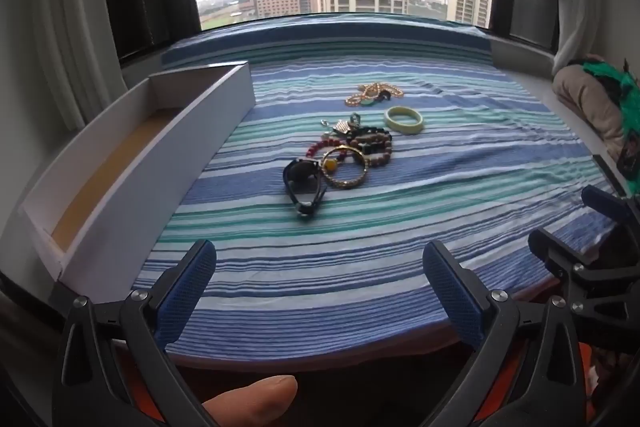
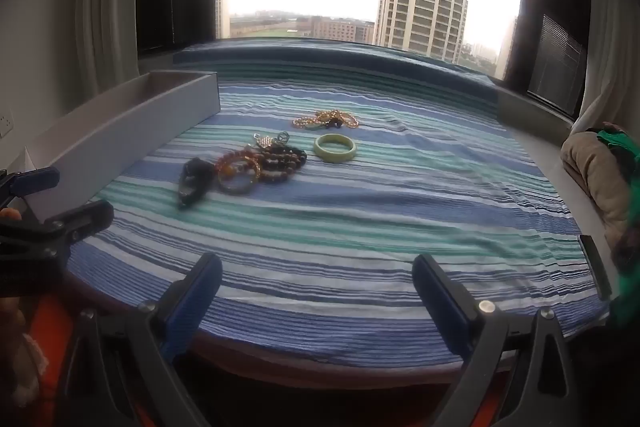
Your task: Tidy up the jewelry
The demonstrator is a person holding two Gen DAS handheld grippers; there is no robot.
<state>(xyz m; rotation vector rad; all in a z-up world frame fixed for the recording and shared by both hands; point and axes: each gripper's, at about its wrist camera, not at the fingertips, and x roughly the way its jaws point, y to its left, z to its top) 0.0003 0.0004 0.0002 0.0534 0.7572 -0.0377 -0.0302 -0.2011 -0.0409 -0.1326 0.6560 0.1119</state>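
Observation:
Jewelry lies in a heap mid-cloth: a pale green bangle (image 1: 404,120) (image 2: 335,147), a gold chain (image 1: 374,94) (image 2: 326,119), a gold bangle (image 1: 345,167) (image 2: 239,175), bead bracelets (image 1: 370,147) (image 2: 280,159) and a black watch (image 1: 303,183) (image 2: 194,181). A long white box (image 1: 132,163) (image 2: 120,131) stands open and empty at the left. My left gripper (image 1: 318,259) hovers open over the near cloth edge, nothing between its blue pads. My right gripper (image 2: 318,273) is likewise open, short of the heap. Each shows in the other's view: right gripper (image 1: 580,219), left gripper (image 2: 78,191).
A striped blue, green and white cloth (image 1: 400,227) (image 2: 360,227) covers the window ledge. Folded beige fabric with something green (image 1: 596,99) (image 2: 600,163) sits at the right end. A thumb (image 1: 256,401) shows at the bottom. Curtains hang at both sides.

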